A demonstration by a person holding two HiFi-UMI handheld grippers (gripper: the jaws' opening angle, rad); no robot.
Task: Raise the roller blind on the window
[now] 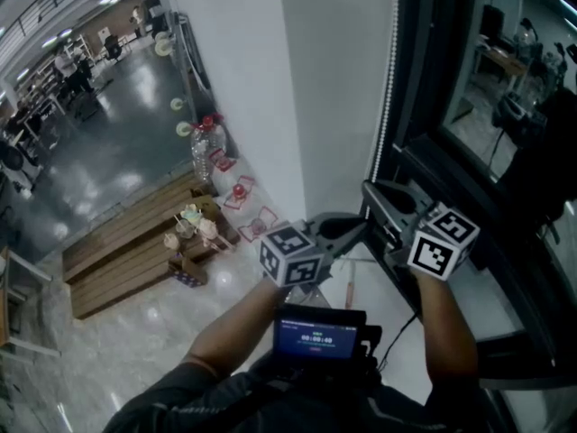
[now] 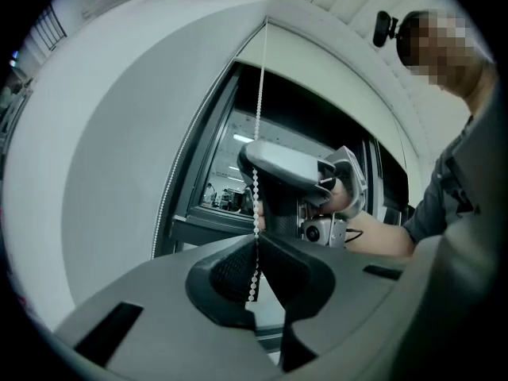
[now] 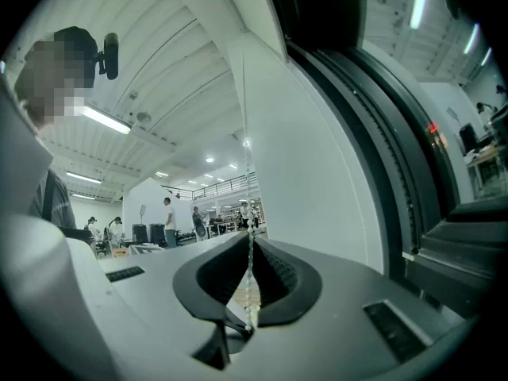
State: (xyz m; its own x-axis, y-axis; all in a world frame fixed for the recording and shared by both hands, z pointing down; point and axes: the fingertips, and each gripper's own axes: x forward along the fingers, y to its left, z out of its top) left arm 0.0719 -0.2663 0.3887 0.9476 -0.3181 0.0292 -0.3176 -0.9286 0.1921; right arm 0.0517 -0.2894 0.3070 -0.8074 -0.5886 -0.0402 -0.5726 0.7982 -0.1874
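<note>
window job, mid-pull: the left gripper (image 2: 255,243) and right gripper (image 3: 249,248) each had their jaws clamped together on the roller blind's bead chain (image 1: 388,88), which hung between the white wall (image 1: 334,79) and the dark window frame (image 1: 407,106). the blind itself lay out of clear view above. a tug off the vertical could have let beads slip through the jaws. a tug on the wrong strand could have jammed the loop or lowered the blind.

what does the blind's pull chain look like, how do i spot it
Find the dark window frame beside the white wall. Down its edge nearest that wall hangs the bead chain, a thin string of small white balls. It is the only beaded line there, unlike the smooth frame bars.
</note>
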